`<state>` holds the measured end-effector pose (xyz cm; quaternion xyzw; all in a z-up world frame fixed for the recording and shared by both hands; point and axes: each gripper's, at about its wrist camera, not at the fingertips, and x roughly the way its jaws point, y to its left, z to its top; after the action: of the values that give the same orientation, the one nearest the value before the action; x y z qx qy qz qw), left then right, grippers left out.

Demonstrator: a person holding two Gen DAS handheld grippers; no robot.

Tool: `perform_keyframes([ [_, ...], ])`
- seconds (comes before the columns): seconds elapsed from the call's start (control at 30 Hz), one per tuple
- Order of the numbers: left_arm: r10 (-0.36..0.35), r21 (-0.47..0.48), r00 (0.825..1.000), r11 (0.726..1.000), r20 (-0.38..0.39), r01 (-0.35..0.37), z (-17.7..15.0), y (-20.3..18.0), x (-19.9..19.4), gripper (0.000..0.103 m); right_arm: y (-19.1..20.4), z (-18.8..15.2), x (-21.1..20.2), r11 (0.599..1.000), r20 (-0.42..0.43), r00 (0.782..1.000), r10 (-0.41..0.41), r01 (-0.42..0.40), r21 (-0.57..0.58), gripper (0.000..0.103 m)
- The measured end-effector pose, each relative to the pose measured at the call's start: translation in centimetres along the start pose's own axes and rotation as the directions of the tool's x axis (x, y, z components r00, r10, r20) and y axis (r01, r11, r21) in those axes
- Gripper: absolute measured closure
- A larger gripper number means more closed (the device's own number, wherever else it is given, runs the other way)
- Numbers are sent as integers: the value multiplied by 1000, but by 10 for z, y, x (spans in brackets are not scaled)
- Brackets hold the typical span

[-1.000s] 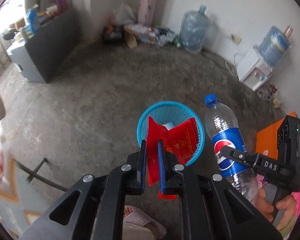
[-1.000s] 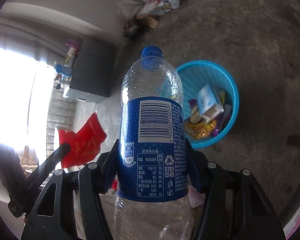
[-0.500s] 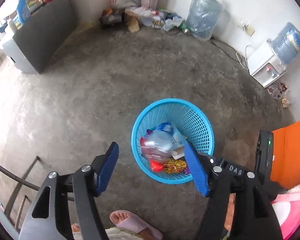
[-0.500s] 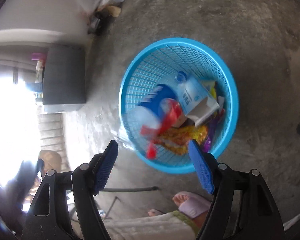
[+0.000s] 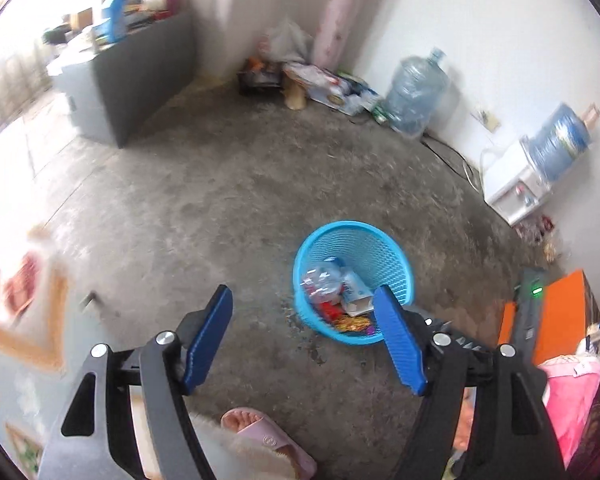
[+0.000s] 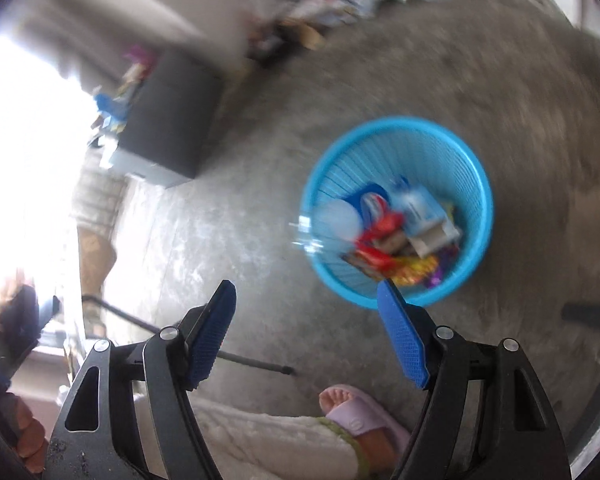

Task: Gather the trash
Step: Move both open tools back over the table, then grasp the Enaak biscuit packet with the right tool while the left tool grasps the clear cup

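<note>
Bare concrete floor point(image 5: 220, 208) fills both views, with a dark cabinet point(image 5: 140, 80) against the far wall, a heap of bags and cartons point(image 5: 300, 68) in the corner, and two large water jugs point(image 5: 416, 92) along the right-hand wall. On the floor, near the person's sandalled foot point(image 6: 360, 416), a blue mesh basket point(image 5: 388, 256) is set upright with its mouth open, evidently so that rubbish can be dropped in from above.

Inside the basket a clear plastic bottle point(image 5: 320, 280) is seen lying on its side against the wall, with a red wrapper point(image 6: 380, 232) just beside it, on top of a white carton point(image 5: 356, 292) and some yellow and purple packets point(image 6: 416, 270). The two pieces appear to have been delivered, so this part of the collecting is judged done.

The left tool point(image 5: 304, 340) is held above the floor just beside the basket, angled downward; its jaws have just been opening and are now spread wide with nothing between them. The right tool point(image 6: 306, 334) is likewise tilted down at the basket's near rim, its jaws having just been opening, spread and empty. Both are presumably kept wide so that the next piece can be taken. More litter is probably to be sought in the corner heap, though this cannot be confirmed.
</note>
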<state>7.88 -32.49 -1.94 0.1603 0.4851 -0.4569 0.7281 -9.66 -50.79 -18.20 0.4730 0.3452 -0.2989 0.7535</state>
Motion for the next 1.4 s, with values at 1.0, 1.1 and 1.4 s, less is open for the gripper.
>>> perform_keyframes([
  [1.0, 564, -560, 741, 768, 364, -310, -219, 254, -303, 25, 328, -107, -23, 617, -235, 922, 306, -381, -689, 31],
  [1.1, 594, -609, 722, 733, 354, -304, -226, 289, -314, 25, 377, -130, -8, 551, -320, 898, 302, -439, -710, 32],
  [1.4, 545, -691, 773, 695, 325, -200, -215, 388, -278, 38, 486, -172, 72, 467, -397, 895, 203, -445, -764, 40],
])
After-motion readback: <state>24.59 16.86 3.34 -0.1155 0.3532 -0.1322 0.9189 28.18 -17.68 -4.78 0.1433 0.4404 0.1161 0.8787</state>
